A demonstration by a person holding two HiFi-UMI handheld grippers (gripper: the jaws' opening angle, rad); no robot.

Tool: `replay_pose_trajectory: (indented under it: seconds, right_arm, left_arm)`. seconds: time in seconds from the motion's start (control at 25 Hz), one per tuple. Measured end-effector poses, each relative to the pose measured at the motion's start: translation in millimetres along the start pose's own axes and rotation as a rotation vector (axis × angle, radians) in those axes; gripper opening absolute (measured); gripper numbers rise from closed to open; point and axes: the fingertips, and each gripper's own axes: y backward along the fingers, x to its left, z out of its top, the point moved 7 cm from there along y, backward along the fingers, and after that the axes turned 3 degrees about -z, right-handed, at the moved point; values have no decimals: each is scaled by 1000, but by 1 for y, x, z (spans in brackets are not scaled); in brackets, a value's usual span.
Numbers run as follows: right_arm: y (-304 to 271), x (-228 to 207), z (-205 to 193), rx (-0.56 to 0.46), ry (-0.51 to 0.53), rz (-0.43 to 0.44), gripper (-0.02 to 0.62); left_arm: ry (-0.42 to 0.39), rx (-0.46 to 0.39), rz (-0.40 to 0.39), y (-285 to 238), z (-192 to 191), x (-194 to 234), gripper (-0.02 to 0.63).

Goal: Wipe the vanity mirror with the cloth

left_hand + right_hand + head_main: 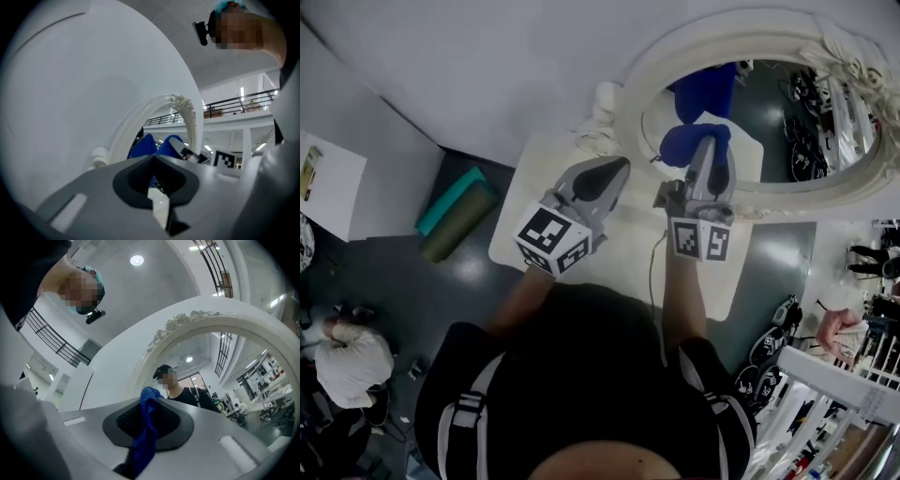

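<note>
The oval vanity mirror [778, 122] in its white carved frame [675, 56] stands on a white table at the upper right of the head view. My right gripper [710, 142] is shut on a blue cloth [684, 142] and holds it at the mirror's lower left edge. The right gripper view shows the cloth [146, 437] pinched between the jaws, with the mirror [225, 366] just ahead. My left gripper [619, 169] hovers over the table to the left of the mirror, shut on nothing. In the left gripper view the frame [190, 115] and the cloth [146, 145] lie beyond the shut jaws.
The white table [539, 178] carries a thin cable [653, 272] and a white ornament [605, 98] by the frame. Teal and olive rolled mats [455, 211] lie on the dark floor at left. A crouching person in white [347, 361] is at lower left. Shoes [778, 323] lie at right.
</note>
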Motion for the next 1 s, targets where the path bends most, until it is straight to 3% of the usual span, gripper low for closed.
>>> replay_pose_trajectory:
  seconds: [0.32,0.56,1.0]
  right_arm:
    - [85,-59,30,12,42,-191,38]
    - [157,-105,26,57,-13,-315,38]
    - [204,-162,-20,92,-127,-384,38]
  left_arm:
    - [-17,66,-95,-39,-27,-45,9]
    - [-60,85,-105,-58,-51,-94,9]
    - [-146,182,-81,-98,-96,-141,9]
